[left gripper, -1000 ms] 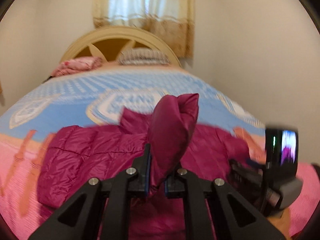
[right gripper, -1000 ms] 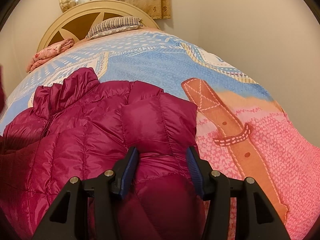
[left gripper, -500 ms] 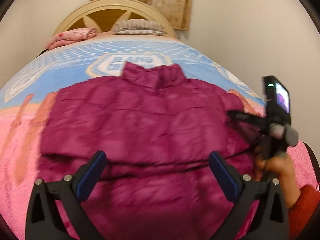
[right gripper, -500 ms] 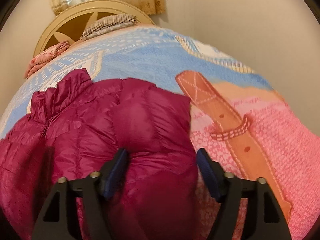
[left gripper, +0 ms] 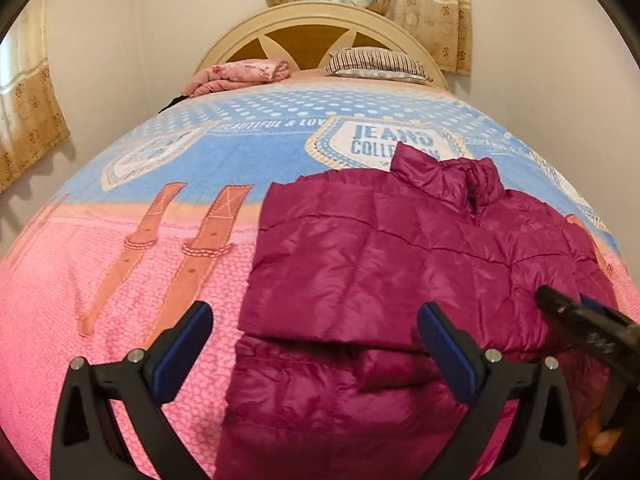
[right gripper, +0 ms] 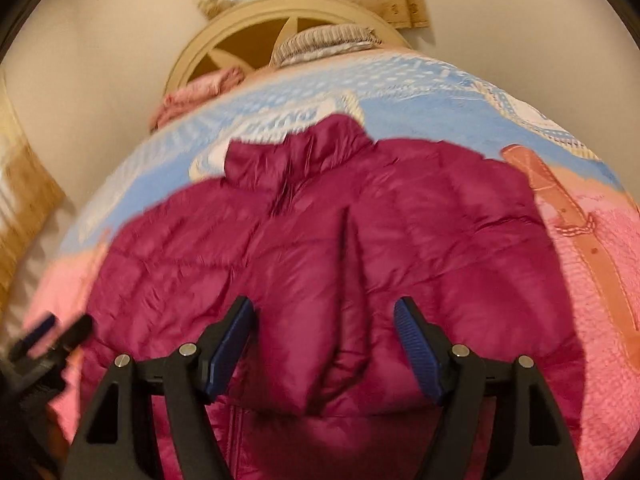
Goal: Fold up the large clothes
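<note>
A magenta puffer jacket (left gripper: 400,264) lies flat on the bed, collar toward the headboard, both sleeves folded in over its body. It also fills the right wrist view (right gripper: 340,260). My left gripper (left gripper: 316,344) is open and empty, above the jacket's lower left edge. My right gripper (right gripper: 324,332) is open and empty, above the folded sleeves near the jacket's middle. The right gripper's tip shows in the left wrist view (left gripper: 568,312) at the jacket's right side.
The bedspread (left gripper: 120,280) is pink near me and blue farther back. A striped pillow (left gripper: 376,64) and a folded pink cloth (left gripper: 240,74) lie by the cream headboard (left gripper: 320,20). Walls stand close on both sides.
My left gripper opened, let go of the sleeve and drew back to the left. My right gripper opened wider, released the right sleeve and pulled back. Both sleeves now lie on the jacket.
</note>
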{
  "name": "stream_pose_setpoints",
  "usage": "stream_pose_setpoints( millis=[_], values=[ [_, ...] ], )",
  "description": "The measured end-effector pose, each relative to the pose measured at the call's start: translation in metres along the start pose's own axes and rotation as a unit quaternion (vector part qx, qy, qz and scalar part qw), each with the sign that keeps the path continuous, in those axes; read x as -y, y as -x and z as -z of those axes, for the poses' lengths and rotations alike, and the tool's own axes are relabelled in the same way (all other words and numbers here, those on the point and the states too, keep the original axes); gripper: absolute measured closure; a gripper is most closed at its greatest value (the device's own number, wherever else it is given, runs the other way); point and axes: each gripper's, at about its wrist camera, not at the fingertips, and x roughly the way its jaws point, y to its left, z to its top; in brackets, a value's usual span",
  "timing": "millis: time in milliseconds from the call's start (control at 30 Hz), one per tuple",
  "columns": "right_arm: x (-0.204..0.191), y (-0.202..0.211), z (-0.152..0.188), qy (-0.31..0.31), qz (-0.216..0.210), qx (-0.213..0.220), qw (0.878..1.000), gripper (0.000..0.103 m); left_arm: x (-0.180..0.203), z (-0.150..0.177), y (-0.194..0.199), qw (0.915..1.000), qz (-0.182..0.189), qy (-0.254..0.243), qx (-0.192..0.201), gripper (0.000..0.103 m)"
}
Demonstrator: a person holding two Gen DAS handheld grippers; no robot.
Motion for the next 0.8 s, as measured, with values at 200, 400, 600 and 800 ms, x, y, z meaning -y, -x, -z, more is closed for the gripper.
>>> stream_pose_setpoints(
  millis=[200,400,600,800],
  values=[
    [-0.001,0.017,-0.003,0.022,0.007,0.007,1.000,0.084,-0.013,-0.009,-0.006,0.9999,0.011,0.010,-0.002,0.000],
    [0.015,0.032,-0.004,0.049,0.032,0.006,0.998,0.084,-0.020,-0.037,-0.011,0.9996,0.007,0.025,0.014,0.000],
    [0.029,0.011,0.009,0.038,0.036,-0.013,0.999,0.083,-0.007,-0.048,-0.057,0.9978,-0.065,0.006,-0.001,0.000],
    [0.042,-0.002,0.014,0.014,0.012,-0.018,1.000,0.080,-0.032,-0.009,-0.100,0.9945,-0.052,0.070,-0.058,0.001]
  ],
)
